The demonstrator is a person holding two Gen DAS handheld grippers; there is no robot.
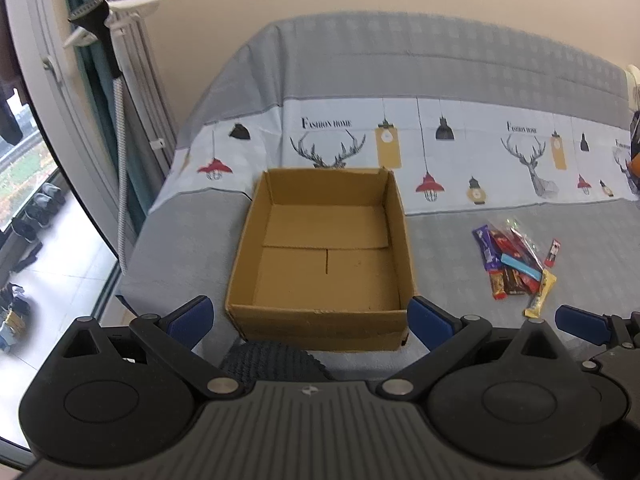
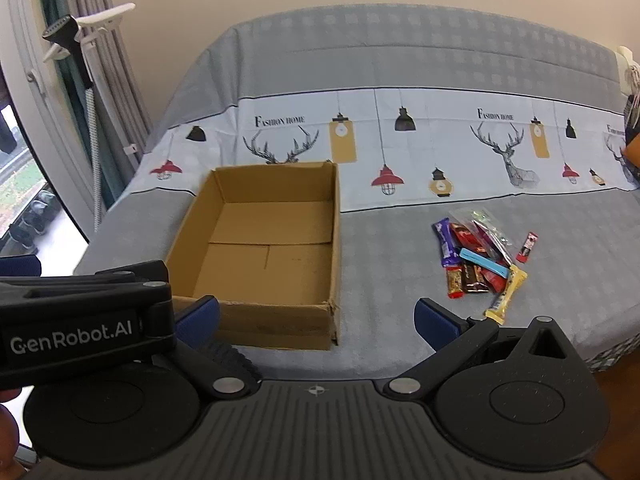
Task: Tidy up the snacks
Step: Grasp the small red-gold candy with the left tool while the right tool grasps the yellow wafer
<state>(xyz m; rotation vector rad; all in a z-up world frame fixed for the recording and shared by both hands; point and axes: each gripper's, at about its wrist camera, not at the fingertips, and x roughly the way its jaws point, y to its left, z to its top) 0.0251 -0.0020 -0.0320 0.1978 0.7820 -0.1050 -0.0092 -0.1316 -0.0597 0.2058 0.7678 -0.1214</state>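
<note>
Cardboard box (image 1: 320, 256), open-topped and rectangular with plain brown walls, sits on the bed (image 1: 440, 60) to your left on its soft grey patterned cover. Right of it, well apart, glossy snack wrappers (image 2: 482, 258) lie heaped in a loose pile. Your left gripper (image 1: 312, 316) and right gripper (image 2: 318, 316) both hang wide, blue pads holding nothing.

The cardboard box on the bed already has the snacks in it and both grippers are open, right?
Not quite. The cardboard box is empty: the right wrist view shows its bare bottom. The snacks lie in a pile on the bed, to the box's right. The left gripper and right gripper are open.
</note>
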